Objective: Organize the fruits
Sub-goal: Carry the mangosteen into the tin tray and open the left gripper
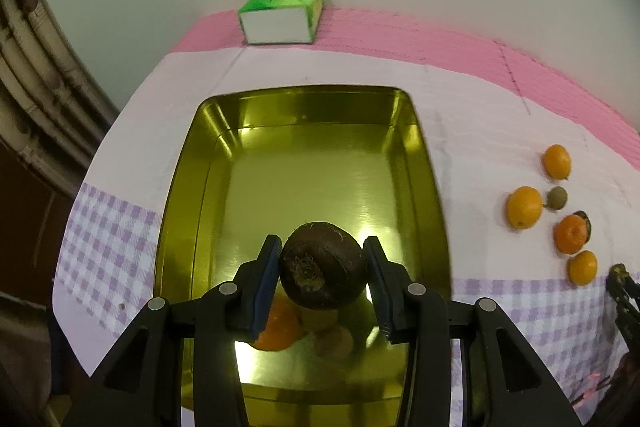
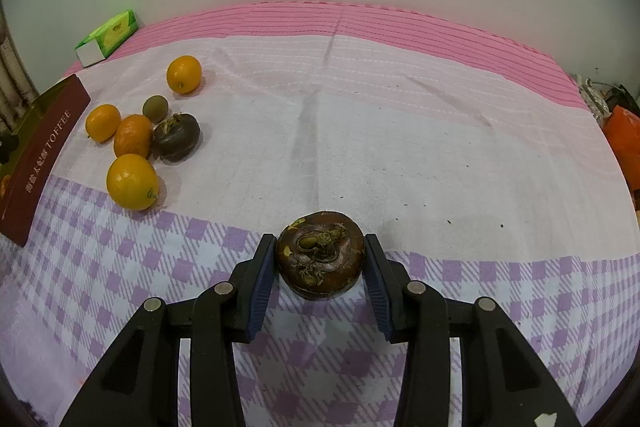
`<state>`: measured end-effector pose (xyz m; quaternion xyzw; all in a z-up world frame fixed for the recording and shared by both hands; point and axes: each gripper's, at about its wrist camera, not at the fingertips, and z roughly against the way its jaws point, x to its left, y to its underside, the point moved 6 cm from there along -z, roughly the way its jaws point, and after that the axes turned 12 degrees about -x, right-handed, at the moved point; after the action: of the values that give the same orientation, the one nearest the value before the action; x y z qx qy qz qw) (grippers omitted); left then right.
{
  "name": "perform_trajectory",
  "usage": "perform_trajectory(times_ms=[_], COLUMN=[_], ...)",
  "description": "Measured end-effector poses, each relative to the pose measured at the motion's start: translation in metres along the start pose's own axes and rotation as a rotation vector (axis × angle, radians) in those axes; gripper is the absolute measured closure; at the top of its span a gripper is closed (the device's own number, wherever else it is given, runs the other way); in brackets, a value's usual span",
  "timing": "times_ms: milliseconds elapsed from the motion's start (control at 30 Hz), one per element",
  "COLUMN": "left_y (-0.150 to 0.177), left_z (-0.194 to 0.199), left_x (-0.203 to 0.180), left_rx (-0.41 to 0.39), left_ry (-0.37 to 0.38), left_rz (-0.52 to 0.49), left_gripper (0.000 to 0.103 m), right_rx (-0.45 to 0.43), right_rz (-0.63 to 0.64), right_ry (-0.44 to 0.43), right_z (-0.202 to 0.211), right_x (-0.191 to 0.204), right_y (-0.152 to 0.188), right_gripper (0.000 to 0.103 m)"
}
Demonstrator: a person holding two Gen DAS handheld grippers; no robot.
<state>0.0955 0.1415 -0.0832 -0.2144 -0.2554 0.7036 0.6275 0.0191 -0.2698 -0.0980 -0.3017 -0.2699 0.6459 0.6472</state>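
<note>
My left gripper (image 1: 322,239) is shut on a dark brown round fruit (image 1: 322,267), held over the near end of a golden tin (image 1: 424,155). Under it in the tin lie an orange (image 1: 280,327) and a small brownish fruit (image 1: 334,341), both partly hidden. In the right wrist view my right gripper (image 2: 319,239) is shut on another dark brown fruit (image 2: 320,255) low over the checked cloth. Several oranges (image 2: 132,181), a small green-brown fruit (image 2: 155,108) and a third dark fruit (image 2: 176,137) lie in a loose group on the cloth, beside the tin's dark red side (image 2: 44,155).
A green tissue pack (image 1: 280,13) stands at the back by the wall. The pink and purple cloth (image 2: 400,147) covers the table. In the left wrist view the loose oranges (image 1: 524,207) lie right of the tin, with the right gripper (image 1: 622,287) at the frame's edge. Orange and foil clutter (image 2: 620,131) sits far right.
</note>
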Motion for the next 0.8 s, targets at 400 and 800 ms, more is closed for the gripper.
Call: perform_trajectory(times_ms=[400, 800], left_y=[0.012, 0.017], left_z=[-0.020, -0.026], left_x=[0.015, 0.013], left_rx=[0.043, 0.053], left_ry=[-0.025, -0.035], left_rz=[0.007, -0.014], left_gripper=[0.060, 0.060], right_rx=[0.001, 0.001], right_rz=[-0.004, -0.004], right_ry=[0.014, 0.014], right_z=[0.000, 0.000], right_x=[0.001, 0.001], right_y=[0.000, 0.000], right_gripper=[0.063, 0.063])
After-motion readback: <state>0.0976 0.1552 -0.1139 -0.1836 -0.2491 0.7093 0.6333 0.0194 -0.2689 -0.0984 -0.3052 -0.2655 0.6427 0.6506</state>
